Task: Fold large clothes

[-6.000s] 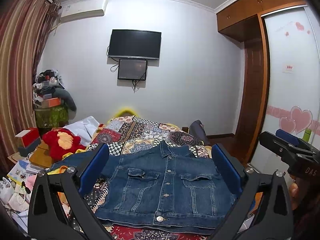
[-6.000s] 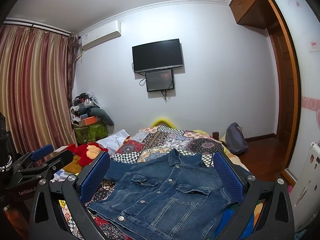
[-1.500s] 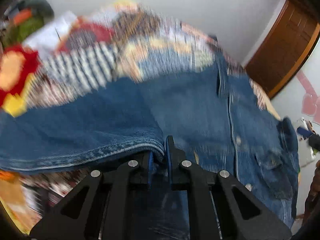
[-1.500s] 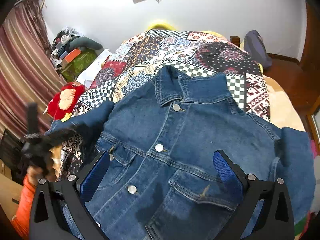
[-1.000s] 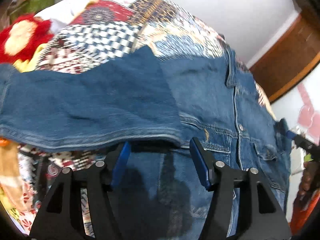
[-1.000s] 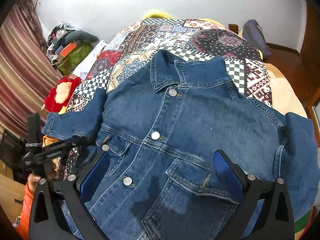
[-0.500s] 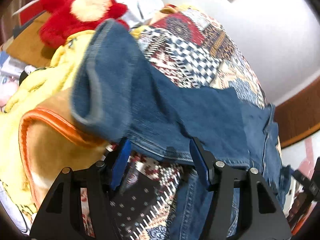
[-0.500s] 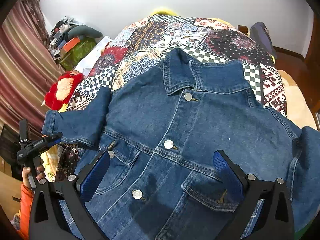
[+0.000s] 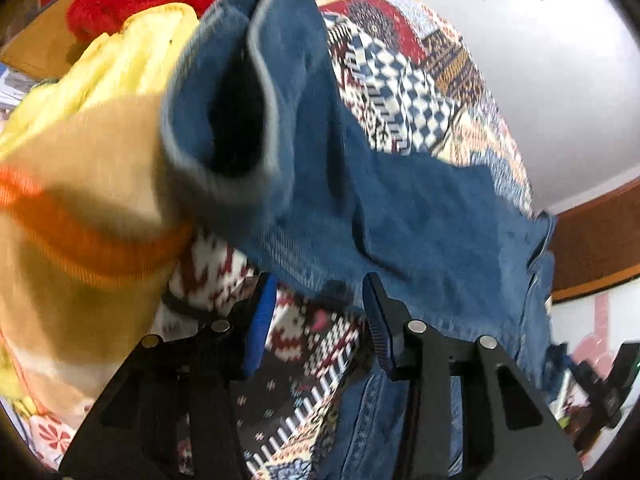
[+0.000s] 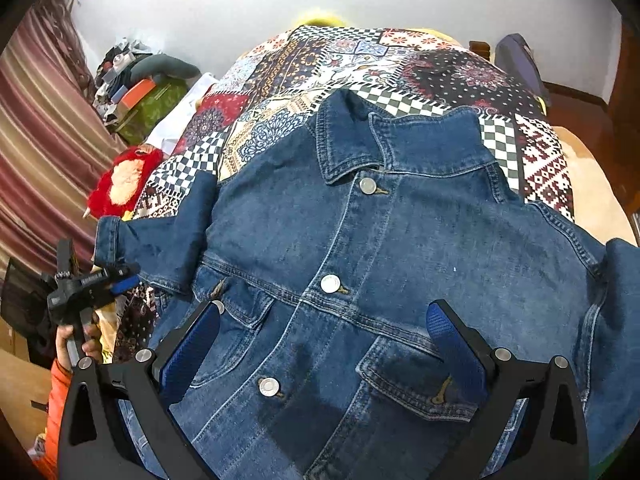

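Both grippers work over one denim jacket [image 10: 360, 264], which lies face up, buttoned and spread flat on the patchwork bedspread [image 10: 360, 60]; none of it is folded yet. Right gripper [image 10: 324, 344] hovers above the chest pockets, jaws wide apart and holding nothing. Left gripper [image 9: 316, 316] is at the jacket's short sleeve [image 9: 360, 208], and its jaws have just been closing; the sleeve's lower edge lies at the blue fingertips, yet the pads do not seem to press on it. Judging from this, the sleeve fold comes first, then the other sleeve and the body. Beside the cuff [image 9: 224, 120] sit a yellow blanket [image 9: 88, 128] and a red plush toy [image 10: 124, 180].
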`<act>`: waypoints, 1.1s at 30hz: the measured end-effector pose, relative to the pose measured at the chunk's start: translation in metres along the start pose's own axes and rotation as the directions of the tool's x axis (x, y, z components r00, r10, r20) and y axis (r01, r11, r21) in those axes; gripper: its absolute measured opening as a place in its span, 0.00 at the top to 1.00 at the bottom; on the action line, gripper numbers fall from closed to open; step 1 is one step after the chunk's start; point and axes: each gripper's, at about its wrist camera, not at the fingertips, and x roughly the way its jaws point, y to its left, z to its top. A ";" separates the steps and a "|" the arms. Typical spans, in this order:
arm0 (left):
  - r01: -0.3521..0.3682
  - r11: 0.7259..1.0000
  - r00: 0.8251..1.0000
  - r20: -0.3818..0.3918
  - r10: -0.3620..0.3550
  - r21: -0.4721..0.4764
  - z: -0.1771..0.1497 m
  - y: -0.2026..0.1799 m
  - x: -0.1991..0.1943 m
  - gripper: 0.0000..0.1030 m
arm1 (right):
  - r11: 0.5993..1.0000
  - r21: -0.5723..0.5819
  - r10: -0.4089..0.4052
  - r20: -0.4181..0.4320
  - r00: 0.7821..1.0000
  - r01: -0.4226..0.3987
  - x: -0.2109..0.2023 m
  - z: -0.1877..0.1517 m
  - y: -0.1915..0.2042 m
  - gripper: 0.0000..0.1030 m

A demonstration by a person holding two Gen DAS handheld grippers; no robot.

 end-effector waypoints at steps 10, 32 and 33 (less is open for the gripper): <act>-0.018 0.994 1.000 0.015 0.020 -0.106 0.021 0.016 0.011 0.52 | 1.000 0.014 0.017 -0.005 1.000 -0.017 -0.001 -0.005 -0.010 0.00; -0.074 0.864 0.921 0.366 -0.131 0.497 0.006 -0.233 -0.088 0.89 | 1.000 0.024 -0.018 0.052 0.998 0.017 -0.029 -0.005 -0.030 0.00; -0.051 0.849 0.919 0.356 -0.166 0.527 0.000 -0.248 -0.093 0.89 | 1.000 0.021 -0.022 0.060 0.998 0.020 -0.031 -0.006 -0.031 0.00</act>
